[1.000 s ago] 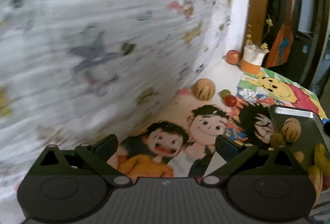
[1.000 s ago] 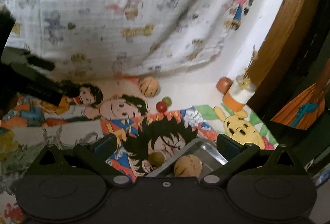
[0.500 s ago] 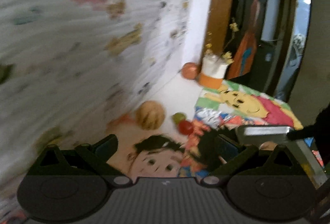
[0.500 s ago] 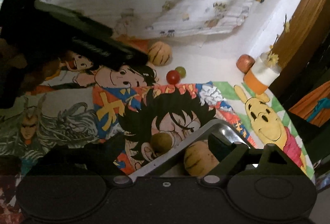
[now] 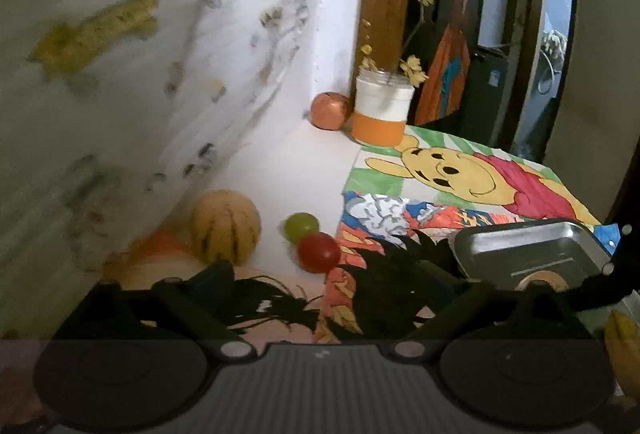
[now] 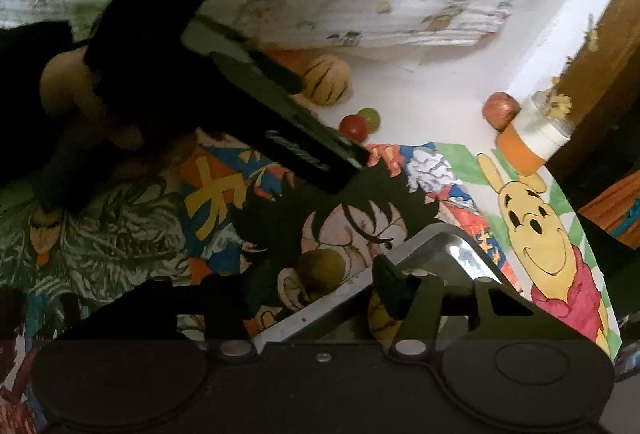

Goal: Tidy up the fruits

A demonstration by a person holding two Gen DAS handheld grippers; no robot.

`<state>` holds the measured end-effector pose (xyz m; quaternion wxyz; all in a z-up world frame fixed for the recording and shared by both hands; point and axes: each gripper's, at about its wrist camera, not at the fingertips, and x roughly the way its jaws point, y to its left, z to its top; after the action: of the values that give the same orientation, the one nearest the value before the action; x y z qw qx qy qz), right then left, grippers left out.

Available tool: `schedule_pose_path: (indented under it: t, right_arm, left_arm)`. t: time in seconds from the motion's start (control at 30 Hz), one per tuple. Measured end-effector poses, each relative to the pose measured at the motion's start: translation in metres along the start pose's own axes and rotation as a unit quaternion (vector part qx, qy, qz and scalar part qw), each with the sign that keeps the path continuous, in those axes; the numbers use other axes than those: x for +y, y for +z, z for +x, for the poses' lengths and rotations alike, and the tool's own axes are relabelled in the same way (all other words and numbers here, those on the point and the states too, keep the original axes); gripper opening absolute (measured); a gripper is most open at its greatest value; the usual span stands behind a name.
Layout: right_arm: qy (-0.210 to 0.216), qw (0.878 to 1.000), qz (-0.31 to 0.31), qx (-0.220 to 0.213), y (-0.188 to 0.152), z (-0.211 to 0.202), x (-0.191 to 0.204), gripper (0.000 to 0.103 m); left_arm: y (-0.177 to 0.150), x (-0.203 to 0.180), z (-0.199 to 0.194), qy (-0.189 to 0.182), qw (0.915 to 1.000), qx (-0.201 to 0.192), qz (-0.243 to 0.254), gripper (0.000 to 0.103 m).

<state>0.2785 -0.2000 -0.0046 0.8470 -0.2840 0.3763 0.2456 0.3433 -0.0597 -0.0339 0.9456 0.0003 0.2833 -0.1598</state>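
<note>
- So, where are the fruits now?
- 1 melon (image 5: 224,226) lies on the white top, close to the hanging cloth (image 5: 120,74). 1 grape (image 5: 302,226) touches 1 tomato (image 5: 318,252) just beside the mat (image 5: 460,178). 1 apple (image 5: 330,111) sits in the corner, just beside the jar (image 5: 382,110).
- And the tray (image 6: 460,246)?
- It stands on the mat. 1 yellow fruit (image 6: 376,318) is inside it, half hidden by a finger. 1 brown fruit (image 6: 320,266) lies on the mat, just outside the rim.
- What does the right gripper (image 6: 308,294) do?
- Its jaws are closing. The brown fruit and the tray rim are between them, but I see no pad pressing on the fruit.
- And the left gripper (image 5: 340,286)?
- It is spread wide and closing a little, low over the mat and pointing toward the grape and tomato. Only the mat shows between its fingers. A hand (image 6: 64,86) holds it from behind.
</note>
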Motion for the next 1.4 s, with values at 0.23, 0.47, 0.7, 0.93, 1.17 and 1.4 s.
schedule_pose_path:
  t: [0.23,0.47,0.7,0.93,1.17,1.4]
  right_arm:
    - [0.01,1.0,-0.007,0.015,0.005,0.008,0.001,0.044]
    - [0.014,1.0,0.003,0.023,0.007,0.015,-0.001,0.041]
    - [0.02,0.999,0.023,0.019,0.004,0.021,-0.006,0.036]
    - [0.023,0.999,0.038,0.014,0.004,0.021,-0.007,0.032]
    - [0.03,0.998,0.05,0.009,0.002,0.02,-0.008,0.032]
    - [0.033,0.997,0.064,0.0,0.0,0.011,-0.007,0.032]
  left_arm:
    - [0.007,0.0,0.015,0.001,1.0,0.005,0.001,0.089]
    - [0.008,0.001,0.028,0.007,0.9997,0.024,0.002,0.08]
    - [0.01,0.002,0.037,0.018,0.9993,0.032,-0.004,0.067]
    - [0.011,0.005,0.044,0.026,0.9988,0.041,-0.013,0.047]
    - [0.012,0.005,0.044,0.018,0.9987,0.042,-0.021,0.032]
    - [0.009,0.003,0.031,0.002,0.9985,0.052,-0.017,0.031]
